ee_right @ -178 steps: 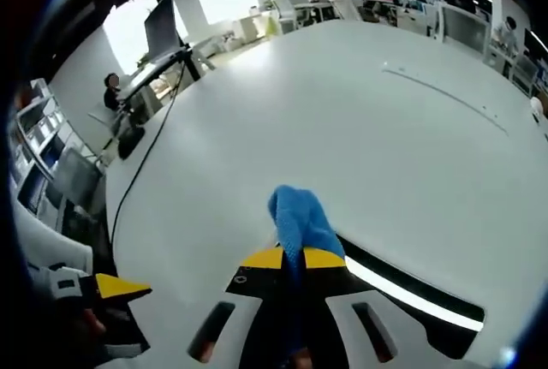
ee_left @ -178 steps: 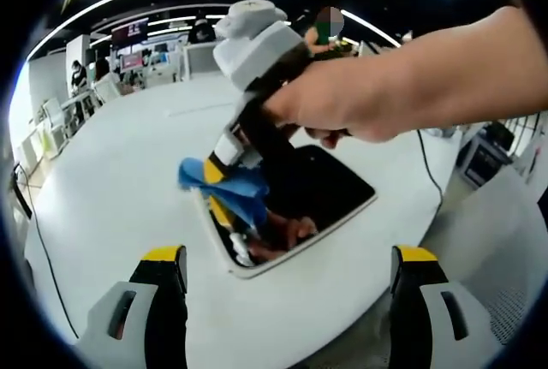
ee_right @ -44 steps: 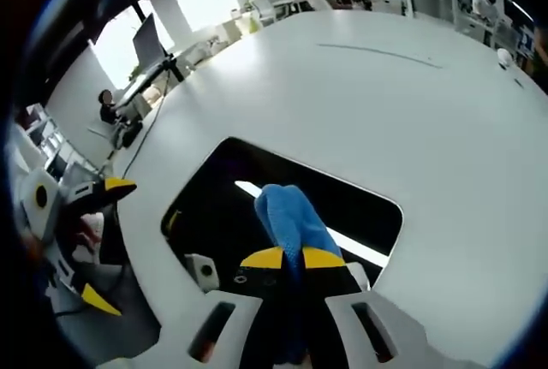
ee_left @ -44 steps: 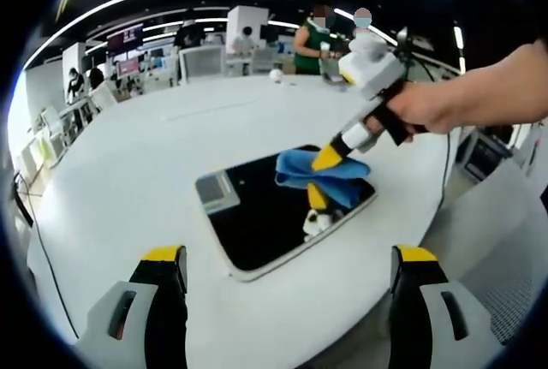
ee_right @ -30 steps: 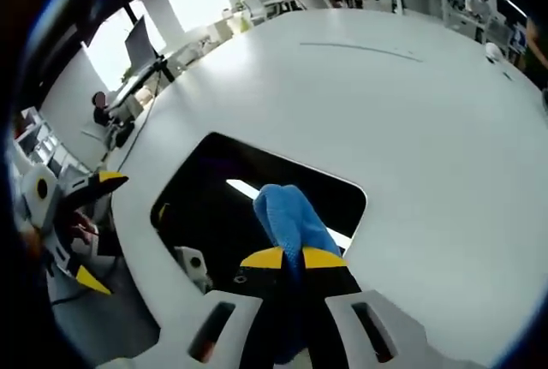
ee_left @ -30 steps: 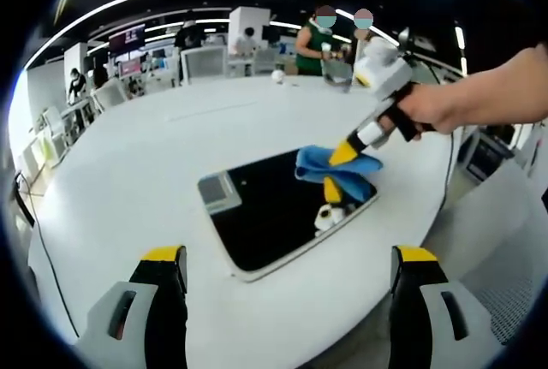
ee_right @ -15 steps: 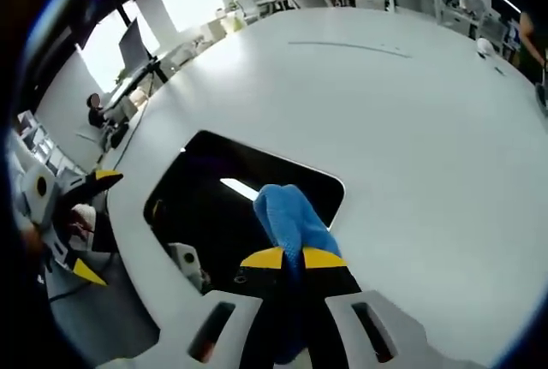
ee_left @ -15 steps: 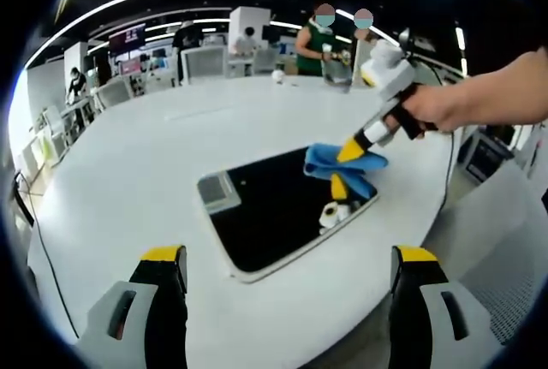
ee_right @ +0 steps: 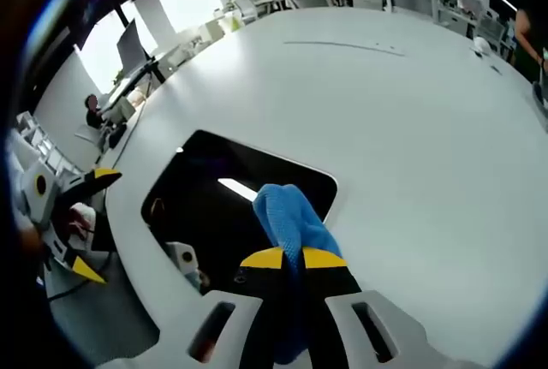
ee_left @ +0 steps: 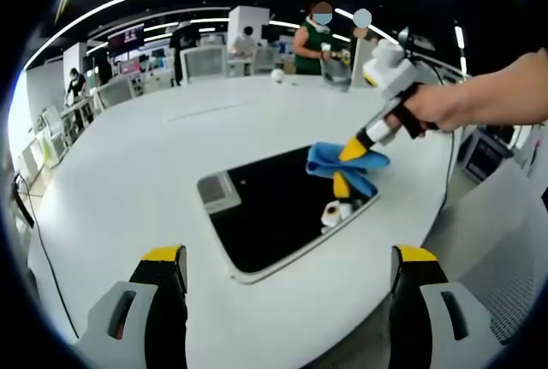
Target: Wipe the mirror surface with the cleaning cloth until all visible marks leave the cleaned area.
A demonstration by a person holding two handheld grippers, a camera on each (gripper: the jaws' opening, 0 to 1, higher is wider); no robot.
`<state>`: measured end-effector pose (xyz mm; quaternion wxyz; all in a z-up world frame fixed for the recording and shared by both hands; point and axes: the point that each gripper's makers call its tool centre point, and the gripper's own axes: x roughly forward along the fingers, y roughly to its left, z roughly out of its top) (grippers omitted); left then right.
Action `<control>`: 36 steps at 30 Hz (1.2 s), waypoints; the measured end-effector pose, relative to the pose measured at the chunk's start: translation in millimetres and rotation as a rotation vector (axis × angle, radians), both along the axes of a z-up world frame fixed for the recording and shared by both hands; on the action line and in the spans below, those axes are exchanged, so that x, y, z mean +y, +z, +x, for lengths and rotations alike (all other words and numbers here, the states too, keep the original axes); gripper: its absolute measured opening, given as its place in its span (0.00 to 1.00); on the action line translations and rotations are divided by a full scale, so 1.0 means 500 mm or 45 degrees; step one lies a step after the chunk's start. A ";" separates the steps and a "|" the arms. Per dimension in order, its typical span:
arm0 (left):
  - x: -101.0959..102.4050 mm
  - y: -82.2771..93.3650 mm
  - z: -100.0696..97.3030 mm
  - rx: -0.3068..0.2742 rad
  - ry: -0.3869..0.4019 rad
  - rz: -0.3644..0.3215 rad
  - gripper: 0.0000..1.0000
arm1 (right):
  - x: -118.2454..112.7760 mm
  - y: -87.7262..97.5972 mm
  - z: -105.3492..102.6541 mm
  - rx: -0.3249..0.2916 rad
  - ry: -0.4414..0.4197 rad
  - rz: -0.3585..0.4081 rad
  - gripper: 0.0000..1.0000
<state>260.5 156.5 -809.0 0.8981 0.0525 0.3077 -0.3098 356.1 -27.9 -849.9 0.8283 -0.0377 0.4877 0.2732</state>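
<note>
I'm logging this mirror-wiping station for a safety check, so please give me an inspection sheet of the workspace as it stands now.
Surface: large white round table, broad bare areas.
Job's things: dark mirror lying flat near the table edge; blue cleaning cloth at its far corner. No marks can be made out on the glass.
Clutter: nothing seen beside the mirror; small items at the far table edge, too small to tell.
Grippers: right gripper shut on the cloth; left gripper open, held back from the mirror.
Cables: a dark cable over the table edge.
Surroundings: open office, desks, monitors, people standing.
</note>
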 end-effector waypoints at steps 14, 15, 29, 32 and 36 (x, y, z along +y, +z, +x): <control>0.001 -0.002 0.002 0.000 0.004 0.002 0.99 | -0.006 -0.001 0.001 0.002 -0.013 -0.010 0.00; 0.001 -0.002 0.001 0.001 0.003 0.002 0.99 | -0.006 -0.001 0.001 0.002 -0.013 -0.011 0.00; 0.001 -0.002 0.002 0.000 0.004 0.006 0.99 | -0.005 0.000 -0.005 -0.014 -0.029 -0.016 0.00; 0.002 -0.002 0.003 -0.002 0.006 0.007 0.99 | -0.004 0.000 -0.011 -0.016 -0.031 -0.019 0.00; 0.003 -0.001 0.004 -0.004 0.009 0.004 0.99 | -0.004 0.000 -0.017 -0.016 -0.035 -0.019 0.00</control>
